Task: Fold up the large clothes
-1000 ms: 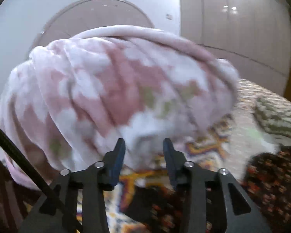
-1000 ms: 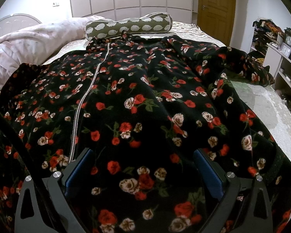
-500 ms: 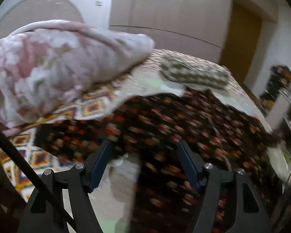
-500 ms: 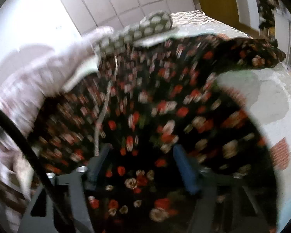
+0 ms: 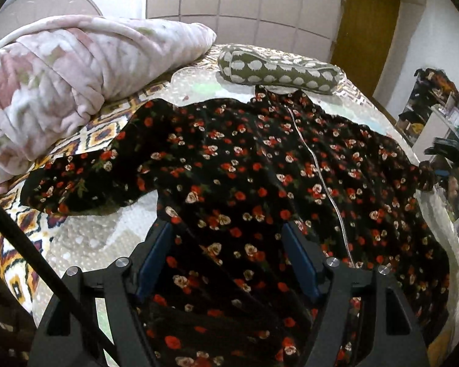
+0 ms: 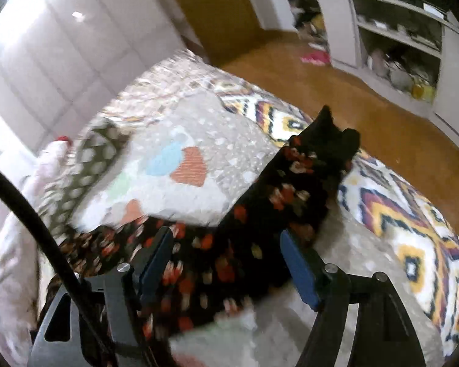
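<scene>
A black dress with red and cream flowers (image 5: 260, 183) lies spread flat on the bed, its zip (image 5: 318, 171) running down the middle. My left gripper (image 5: 226, 241) hangs over the lower left part of the dress, jaws wide apart and pads not pressing the cloth. In the right wrist view the dress's right sleeve (image 6: 293, 189) lies across the bedspread, blurred. My right gripper (image 6: 226, 253) hovers over that sleeve with its jaws opening; the cloth shows between the fingers but is not pinched. The right gripper (image 5: 449, 153) also shows at the sleeve's end.
A bunched pink and white blanket (image 5: 61, 76) fills the bed's left side. A green pillow with white spots (image 5: 278, 70) lies at the head. The bed's right edge (image 6: 413, 214) drops to a wooden floor (image 6: 367, 98), with white shelves (image 6: 397, 46) beyond.
The left view swung from the pink blanket onto the dress, and its jaws widened. The right view swung from the dress's body out to the right sleeve.
</scene>
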`<state>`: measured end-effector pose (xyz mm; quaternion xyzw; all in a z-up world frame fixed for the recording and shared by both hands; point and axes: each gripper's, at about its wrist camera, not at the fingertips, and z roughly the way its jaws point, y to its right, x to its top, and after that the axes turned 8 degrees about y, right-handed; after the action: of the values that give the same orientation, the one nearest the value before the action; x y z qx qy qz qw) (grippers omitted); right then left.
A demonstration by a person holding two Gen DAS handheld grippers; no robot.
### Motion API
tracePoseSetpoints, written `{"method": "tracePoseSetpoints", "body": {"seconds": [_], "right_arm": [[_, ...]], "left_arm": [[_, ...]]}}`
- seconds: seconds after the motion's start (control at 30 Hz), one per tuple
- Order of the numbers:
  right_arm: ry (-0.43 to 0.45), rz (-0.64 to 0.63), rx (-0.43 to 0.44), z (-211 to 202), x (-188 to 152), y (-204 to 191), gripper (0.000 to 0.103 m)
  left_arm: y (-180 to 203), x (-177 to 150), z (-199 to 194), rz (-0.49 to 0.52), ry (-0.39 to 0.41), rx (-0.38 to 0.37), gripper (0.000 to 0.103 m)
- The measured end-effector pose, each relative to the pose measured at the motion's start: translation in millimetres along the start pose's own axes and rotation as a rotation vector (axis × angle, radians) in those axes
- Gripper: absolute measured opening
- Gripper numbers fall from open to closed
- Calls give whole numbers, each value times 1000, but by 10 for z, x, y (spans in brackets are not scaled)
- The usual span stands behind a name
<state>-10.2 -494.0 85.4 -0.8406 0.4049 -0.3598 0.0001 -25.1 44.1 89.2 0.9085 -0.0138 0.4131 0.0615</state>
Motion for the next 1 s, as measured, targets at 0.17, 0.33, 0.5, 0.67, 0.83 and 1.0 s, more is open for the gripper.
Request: {"method": "tracePoseSetpoints", "body": {"seconds": [0.17, 0.33, 0.5, 0.67, 0.83, 1.0], "right_arm": [[-114, -93, -133, 372, 6, -110, 8], [49, 3, -22, -369, -152, 476, 8], [56, 208, 17, -902, -700, 1467, 9], [91, 410, 67, -1196, -1053, 2289, 20], [138, 427, 188, -1216, -960, 2333, 48], [91, 395, 163, -688, -694, 1996, 48]], "left_arm": [[-15, -9, 35, 10, -11, 3, 73], [-83, -8, 28, -27, -6, -24, 73], [-152, -53, 32, -48, -16, -51, 73], [-178, -108, -33, -38, -18, -46, 73], [-259, -144, -33, -66, -31, -21, 73], [-329, -138, -24, -93, -37, 5, 73]]}}
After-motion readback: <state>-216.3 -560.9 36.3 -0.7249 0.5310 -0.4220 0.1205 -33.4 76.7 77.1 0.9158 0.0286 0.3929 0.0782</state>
